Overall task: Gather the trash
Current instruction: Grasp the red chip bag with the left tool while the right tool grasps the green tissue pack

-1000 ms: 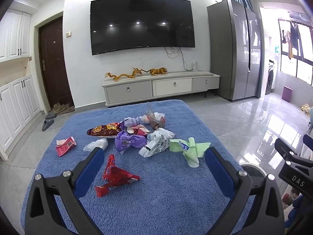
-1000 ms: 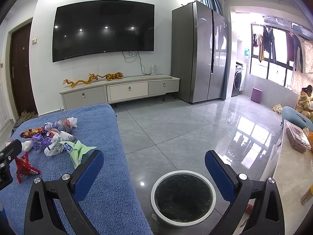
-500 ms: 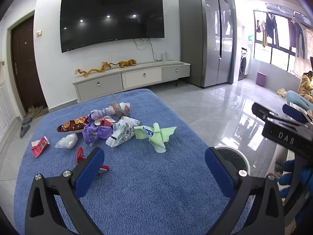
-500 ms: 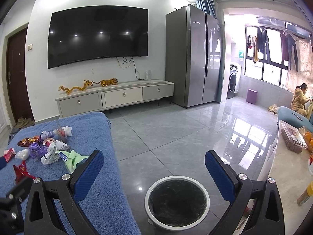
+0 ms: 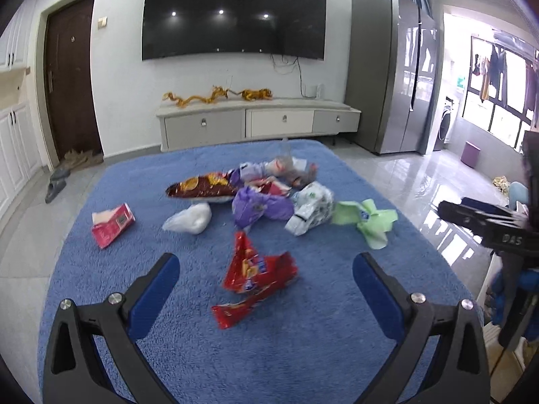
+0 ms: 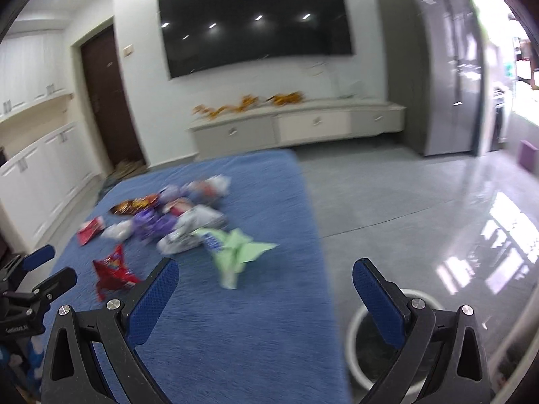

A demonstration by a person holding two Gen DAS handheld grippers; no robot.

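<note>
Left wrist view: the left gripper (image 5: 266, 289) hangs spread and empty above the blue towel's (image 5: 303, 353) near edge, the red snack wrapper (image 5: 257, 274) lying between its fingers. Right wrist view: the right gripper (image 6: 266, 291) gapes empty over the towel's right edge, green wrapper (image 6: 237, 252) ahead, white bin (image 6: 357, 346) below its right finger.

The fluffy cover (image 5: 303, 353) on the table is blue. The crinkly snack wrapper (image 5: 259, 271) near the front is bright red with yellow and blue marks. The paper wrapper (image 5: 365, 219) is light green with a small blue label. One crumpled bag (image 5: 261, 207) is purple. One plastic bag (image 5: 188, 219) is white. The small packet (image 5: 113, 224) is red and pale pink. The long chip bag (image 5: 202, 187) is dark brown with orange and yellow. The bin (image 6: 357, 333) on the floor has a white rim and is dark inside. The finger pads (image 5: 153, 294) are dark blue on black arms.
</note>
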